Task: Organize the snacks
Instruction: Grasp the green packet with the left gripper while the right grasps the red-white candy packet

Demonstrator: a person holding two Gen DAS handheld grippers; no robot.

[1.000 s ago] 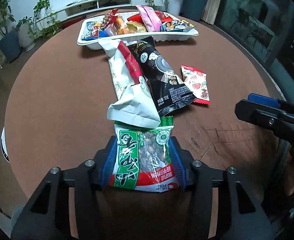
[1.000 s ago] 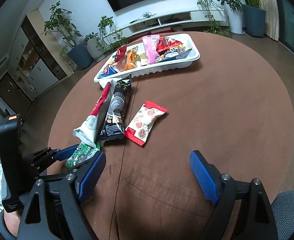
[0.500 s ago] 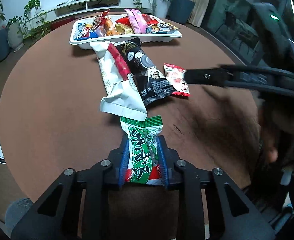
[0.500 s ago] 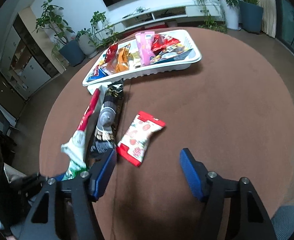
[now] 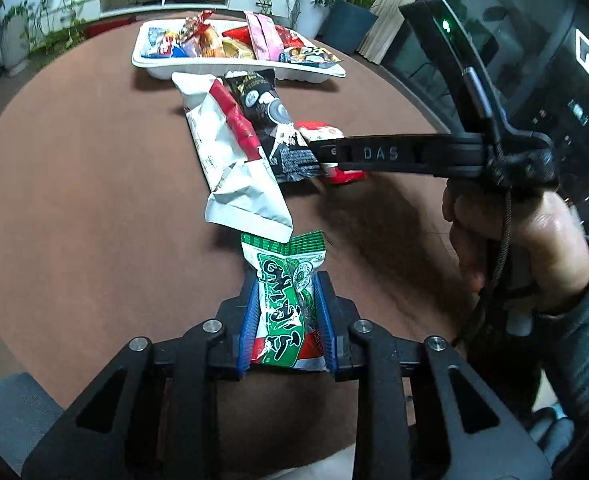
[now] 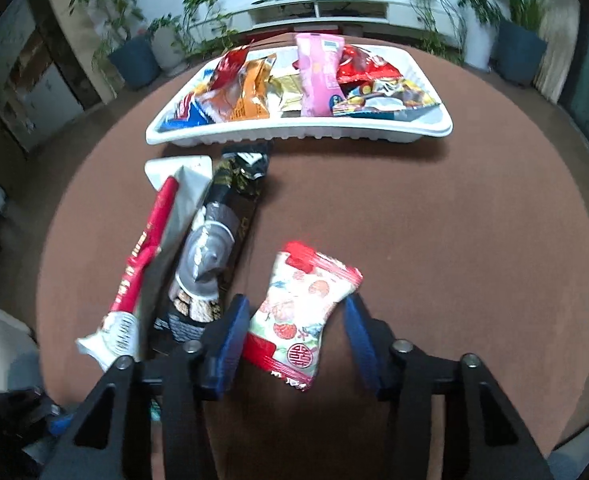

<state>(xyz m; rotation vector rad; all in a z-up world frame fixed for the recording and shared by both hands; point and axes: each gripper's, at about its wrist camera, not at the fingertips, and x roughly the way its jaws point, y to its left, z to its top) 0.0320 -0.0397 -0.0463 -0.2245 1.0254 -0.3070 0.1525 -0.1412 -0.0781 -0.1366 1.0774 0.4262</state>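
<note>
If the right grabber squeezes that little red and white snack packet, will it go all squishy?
Probably a bit. The red and white packet looks like thin, puffy film, so it should crumple and feel light. The glossy wrapper may slip between the right gripper jaws, which sit open around it.

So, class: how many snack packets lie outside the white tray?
4. The green packet is clamped in the left gripper; the white-and-red packet and black packet lie side by side; the red-edged packet sits between the right gripper's open fingers.
</note>
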